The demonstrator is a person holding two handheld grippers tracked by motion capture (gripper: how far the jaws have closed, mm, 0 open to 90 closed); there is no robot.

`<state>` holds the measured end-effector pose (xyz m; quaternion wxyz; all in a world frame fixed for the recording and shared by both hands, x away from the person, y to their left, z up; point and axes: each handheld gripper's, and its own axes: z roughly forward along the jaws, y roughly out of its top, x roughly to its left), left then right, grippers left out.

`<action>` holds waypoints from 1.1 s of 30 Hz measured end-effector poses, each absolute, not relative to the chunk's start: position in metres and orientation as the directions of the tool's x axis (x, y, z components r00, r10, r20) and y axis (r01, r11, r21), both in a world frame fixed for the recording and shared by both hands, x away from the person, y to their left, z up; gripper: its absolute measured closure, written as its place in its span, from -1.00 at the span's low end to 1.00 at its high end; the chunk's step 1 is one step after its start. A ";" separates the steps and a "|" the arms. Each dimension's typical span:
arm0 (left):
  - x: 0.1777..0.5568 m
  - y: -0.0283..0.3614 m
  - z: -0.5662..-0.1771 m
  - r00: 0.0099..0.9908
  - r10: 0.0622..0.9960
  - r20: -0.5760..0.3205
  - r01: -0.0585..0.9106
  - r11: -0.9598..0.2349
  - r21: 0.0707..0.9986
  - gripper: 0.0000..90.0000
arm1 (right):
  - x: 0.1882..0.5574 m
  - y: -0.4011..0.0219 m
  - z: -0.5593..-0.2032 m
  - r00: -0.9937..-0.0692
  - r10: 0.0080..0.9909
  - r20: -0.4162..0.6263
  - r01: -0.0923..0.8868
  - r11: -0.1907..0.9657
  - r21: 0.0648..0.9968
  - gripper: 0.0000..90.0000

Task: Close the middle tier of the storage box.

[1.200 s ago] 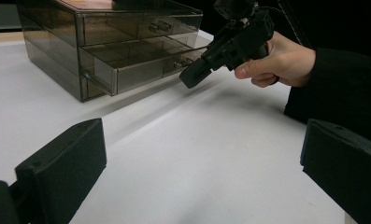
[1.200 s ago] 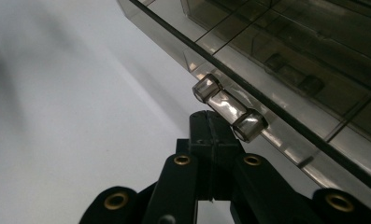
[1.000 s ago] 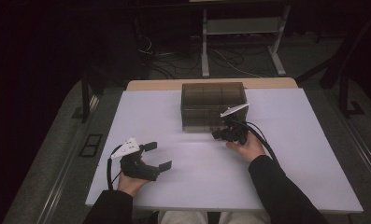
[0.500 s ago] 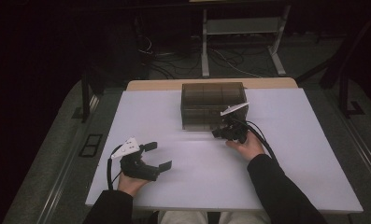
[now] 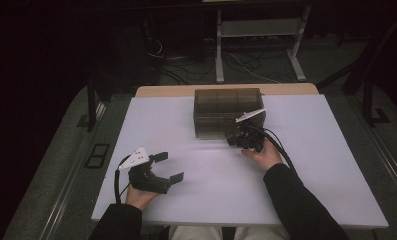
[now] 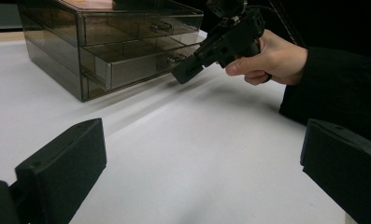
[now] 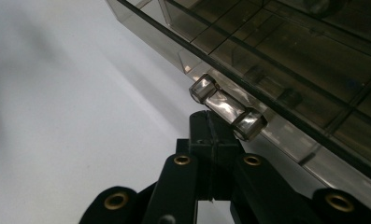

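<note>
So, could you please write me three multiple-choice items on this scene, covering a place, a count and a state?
1. Where is the drawer box on the table?
A. far side, near the middle
B. near left corner
C. near right corner

2. How many drawer fronts with handles show in the left gripper view?
A. one
B. two
C. four

3. How is the lower drawer?
A. removed
B. fully shut
C. pulled partly out

Answers: 1 A, it stands at the far edge. 2 B, two stacked fronts. 3 C, it juts past the upper drawer.

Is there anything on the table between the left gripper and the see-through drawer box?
Nothing: the high view shows bare white table between the left gripper and the drawer box.
</note>
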<state>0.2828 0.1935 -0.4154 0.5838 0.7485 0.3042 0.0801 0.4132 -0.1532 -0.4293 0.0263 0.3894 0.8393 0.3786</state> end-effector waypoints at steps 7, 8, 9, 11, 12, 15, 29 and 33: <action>0.283 0.193 -0.415 0.802 0.549 -0.236 0.362 -0.133 0.923 -1.00 | 0.417 -0.152 -0.429 -0.691 0.678 0.249 0.636 0.407 0.656 0.97; 0.283 0.194 -0.415 0.802 0.548 -0.236 0.362 -0.133 0.923 -1.00 | 0.417 -0.152 -0.429 -0.687 0.681 0.251 0.640 0.404 0.654 0.97; 0.283 0.194 -0.415 0.802 0.549 -0.235 0.362 -0.133 0.923 -1.00 | 0.418 -0.152 -0.429 -0.689 0.680 0.250 0.638 0.406 0.655 0.97; 0.283 0.194 -0.415 0.802 0.549 -0.236 0.362 -0.133 0.923 -1.00 | 0.419 -0.151 -0.430 -0.688 0.682 0.250 0.638 0.404 0.655 0.97; 0.283 0.193 -0.415 0.802 0.549 -0.235 0.362 -0.133 0.923 -1.00 | 0.419 -0.151 -0.430 -0.687 0.683 0.250 0.639 0.403 0.655 0.97; 0.283 0.193 -0.415 0.802 0.549 -0.236 0.362 -0.132 0.923 -1.00 | 0.420 -0.151 -0.430 -0.685 0.684 0.251 0.641 0.401 0.654 0.97; 0.283 0.193 -0.416 0.803 0.549 -0.234 0.361 -0.134 0.923 -1.00 | 0.423 -0.150 -0.430 -0.682 0.688 0.248 0.642 0.400 0.654 0.97; 0.283 0.193 -0.416 0.803 0.548 -0.234 0.361 -0.134 0.923 -1.00 | 0.423 -0.149 -0.431 -0.682 0.688 0.247 0.641 0.400 0.655 0.97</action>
